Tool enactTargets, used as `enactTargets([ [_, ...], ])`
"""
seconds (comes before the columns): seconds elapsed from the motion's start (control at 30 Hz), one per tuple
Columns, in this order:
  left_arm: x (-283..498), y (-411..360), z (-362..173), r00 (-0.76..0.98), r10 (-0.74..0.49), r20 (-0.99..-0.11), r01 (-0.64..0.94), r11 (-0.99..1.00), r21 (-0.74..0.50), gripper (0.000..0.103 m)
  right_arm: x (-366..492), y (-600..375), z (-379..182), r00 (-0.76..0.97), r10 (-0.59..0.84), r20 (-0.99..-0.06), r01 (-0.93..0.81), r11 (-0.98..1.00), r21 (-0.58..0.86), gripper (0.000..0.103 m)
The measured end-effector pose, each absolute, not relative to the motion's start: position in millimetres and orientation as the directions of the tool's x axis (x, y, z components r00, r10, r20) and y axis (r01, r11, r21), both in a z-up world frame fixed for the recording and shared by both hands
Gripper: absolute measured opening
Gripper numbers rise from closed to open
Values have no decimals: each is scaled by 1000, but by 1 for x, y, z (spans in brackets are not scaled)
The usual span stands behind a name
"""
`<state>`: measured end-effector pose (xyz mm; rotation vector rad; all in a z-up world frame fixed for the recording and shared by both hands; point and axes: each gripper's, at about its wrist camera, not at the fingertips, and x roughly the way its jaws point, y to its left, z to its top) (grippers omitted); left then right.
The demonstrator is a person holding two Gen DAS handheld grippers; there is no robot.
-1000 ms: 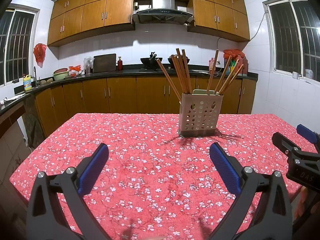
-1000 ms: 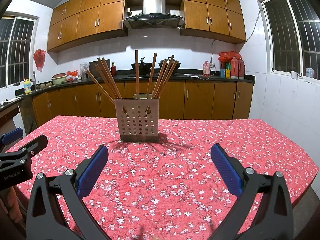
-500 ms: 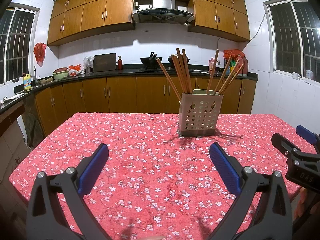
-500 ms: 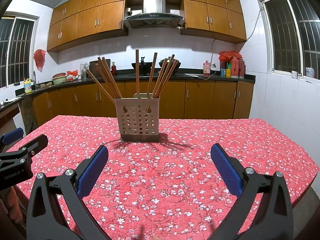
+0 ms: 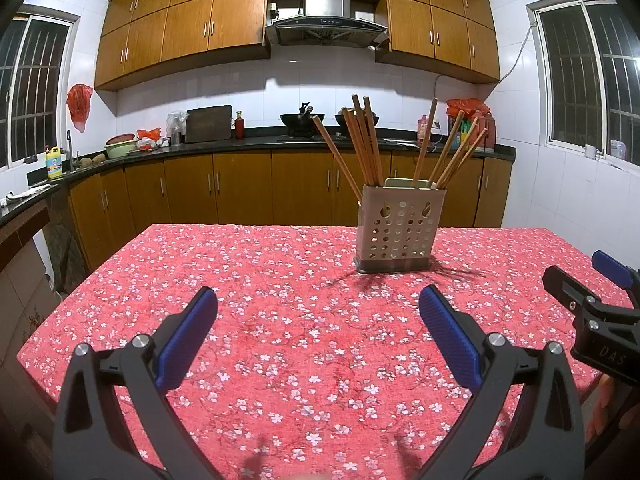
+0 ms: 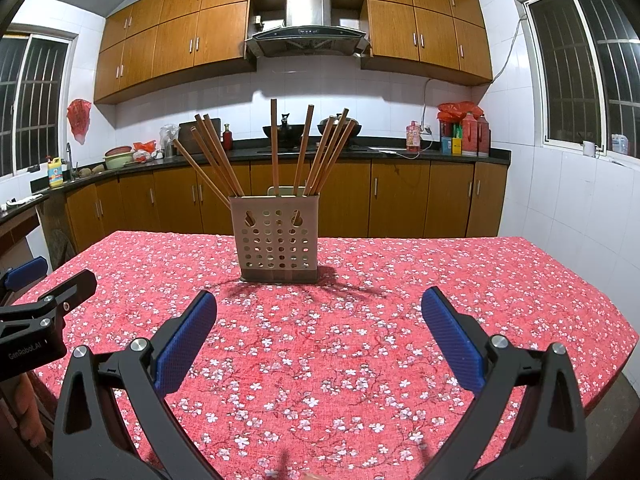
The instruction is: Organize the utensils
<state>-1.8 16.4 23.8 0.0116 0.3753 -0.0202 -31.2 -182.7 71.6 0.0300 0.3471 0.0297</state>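
Where chopsticks (image 6: 224, 160) enter holder (image 6: 279, 236), ends hidden.

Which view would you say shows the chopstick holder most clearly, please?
The right wrist view: the chopstick holder sits near centre, facing the camera squarely. The left wrist view shows it right of centre, slightly angled.

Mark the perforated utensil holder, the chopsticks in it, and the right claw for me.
Beige perforated plastic utensil holder (image 6: 276, 242): right wrist view, on its holed front wall.
Brown wooden chopsticks (image 6: 274, 148): right wrist view, on the upright stick's shaft.
Right claw (image 6: 319, 338): right wrist view, midway between its blue fingertips, open.
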Motion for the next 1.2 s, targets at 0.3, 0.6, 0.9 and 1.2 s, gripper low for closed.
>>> enactTargets([
  [0.3,-2,15,22,930,-18,-368,22,1000,7,99,-31,-183,72,940,34,-340,-24,999,35,101],
  [0.6,-2,13,20,929,-16,-369,19,1000,4,99,-31,-183,72,940,35,-341,-24,999,35,101],
  [0.9,-3,12,22,930,-14,-367,16,1000,3,99,-32,-182,69,939,37,-343,-27,999,35,101],
  [1.2,-3,10,21,927,-10,-374,11,1000,0,99,-32,-181,69,938,38,-344,-27,999,35,101],
])
